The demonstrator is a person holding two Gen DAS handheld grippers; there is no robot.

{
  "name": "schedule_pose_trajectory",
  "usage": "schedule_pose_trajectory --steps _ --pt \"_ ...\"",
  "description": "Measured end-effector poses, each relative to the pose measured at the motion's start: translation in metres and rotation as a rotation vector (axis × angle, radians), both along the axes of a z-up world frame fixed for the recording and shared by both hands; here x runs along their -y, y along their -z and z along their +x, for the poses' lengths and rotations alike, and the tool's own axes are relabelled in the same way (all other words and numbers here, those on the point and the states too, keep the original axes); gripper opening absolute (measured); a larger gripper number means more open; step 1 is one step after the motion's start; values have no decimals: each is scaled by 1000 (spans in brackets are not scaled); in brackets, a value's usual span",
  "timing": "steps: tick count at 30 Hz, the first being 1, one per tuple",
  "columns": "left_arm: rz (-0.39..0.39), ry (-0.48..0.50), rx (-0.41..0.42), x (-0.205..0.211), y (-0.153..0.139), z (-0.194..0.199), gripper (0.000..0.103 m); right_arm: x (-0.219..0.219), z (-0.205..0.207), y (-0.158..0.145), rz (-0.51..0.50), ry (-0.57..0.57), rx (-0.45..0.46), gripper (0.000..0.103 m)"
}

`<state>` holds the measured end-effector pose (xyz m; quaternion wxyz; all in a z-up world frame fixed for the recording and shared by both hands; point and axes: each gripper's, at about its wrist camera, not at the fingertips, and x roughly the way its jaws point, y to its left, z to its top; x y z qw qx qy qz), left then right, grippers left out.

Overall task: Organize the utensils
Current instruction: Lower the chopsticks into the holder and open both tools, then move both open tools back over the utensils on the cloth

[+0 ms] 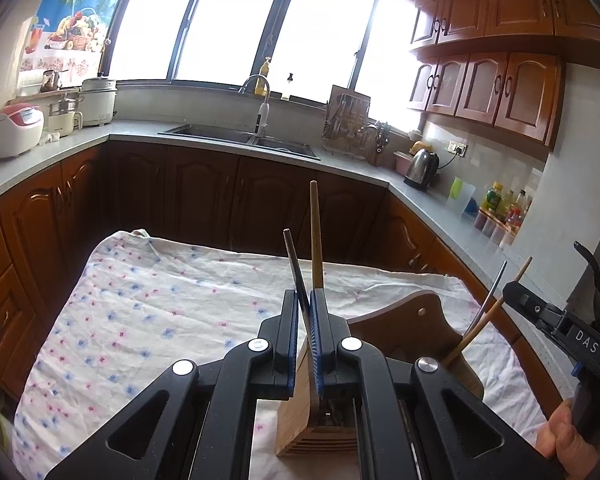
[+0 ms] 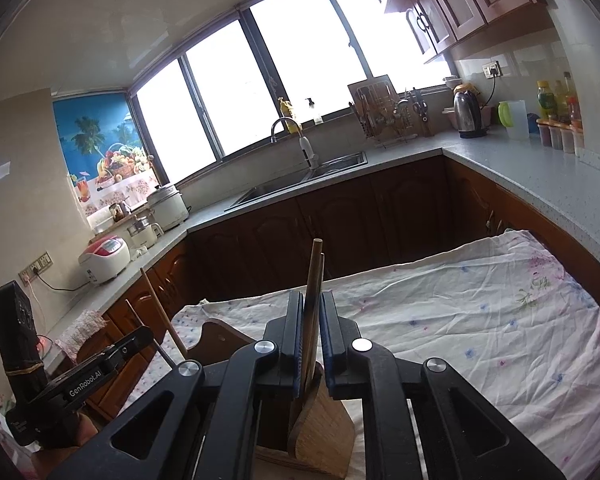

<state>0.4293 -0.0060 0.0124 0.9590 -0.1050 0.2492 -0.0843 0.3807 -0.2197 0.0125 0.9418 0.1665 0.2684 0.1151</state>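
Note:
A wooden utensil holder [image 1: 320, 424] stands on the cloth-covered table, directly under both grippers; it also shows in the right wrist view [image 2: 324, 432]. My left gripper [image 1: 305, 308] is shut on a wooden-handled utensil [image 1: 315, 236] and a dark metal-handled one [image 1: 292, 256], both pointing up, their lower ends over the holder. My right gripper [image 2: 311, 312] is shut on a pair of wooden sticks [image 2: 315, 272] that stand upright over the holder. The right gripper [image 1: 540, 304] shows at the right of the left view with its utensils [image 1: 488, 312].
The table wears a white floral cloth [image 1: 160, 304]. A curved wooden board [image 1: 412, 320] belongs to the holder's back. Behind are dark cabinets, a grey counter with sink [image 1: 240, 136], dish rack [image 1: 352, 128], kettle [image 1: 422, 166], and rice cookers [image 1: 16, 128].

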Motion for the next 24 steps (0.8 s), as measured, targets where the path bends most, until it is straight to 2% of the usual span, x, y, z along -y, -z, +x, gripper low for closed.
schedule_pose_trajectory --steps 2,3,4,6,7,9,10,11,12,13,16,24 --pt "0 -3 -3 -1 -2 -1 5 1 -1 -1 6 5 -1 12" --pt "1 -4 -4 -1 -3 -1 5 2 -2 -2 12 7 1 18" --pt "3 -5 -5 -1 -3 -2 5 3 -4 -3 21 6 5 30" --pt "11 -12 -9 -2 -5 -5 12 6 -7 -6 40 6 15 46" --pt "12 -14 -7 -2 -6 -7 16 7 -10 -8 48 8 21 50" --pt "19 -34 0 -4 -10 -13 35 10 -15 -12 61 12 30 56" --pt "19 -38 3 -5 -11 -16 40 12 -18 -14 69 12 33 66" --pt "22 -50 1 -6 -12 -21 51 14 -21 -15 79 12 38 72" --pt "25 -61 -3 -8 -13 -25 63 16 -26 -17 88 10 45 82" --pt "24 -65 -1 -8 -13 -28 67 18 -31 -19 93 9 51 90" --pt "19 -80 5 -12 -16 -46 79 23 -46 -23 94 8 60 92" --pt "3 -79 3 -20 -26 -107 86 38 -87 -24 101 21 33 92"
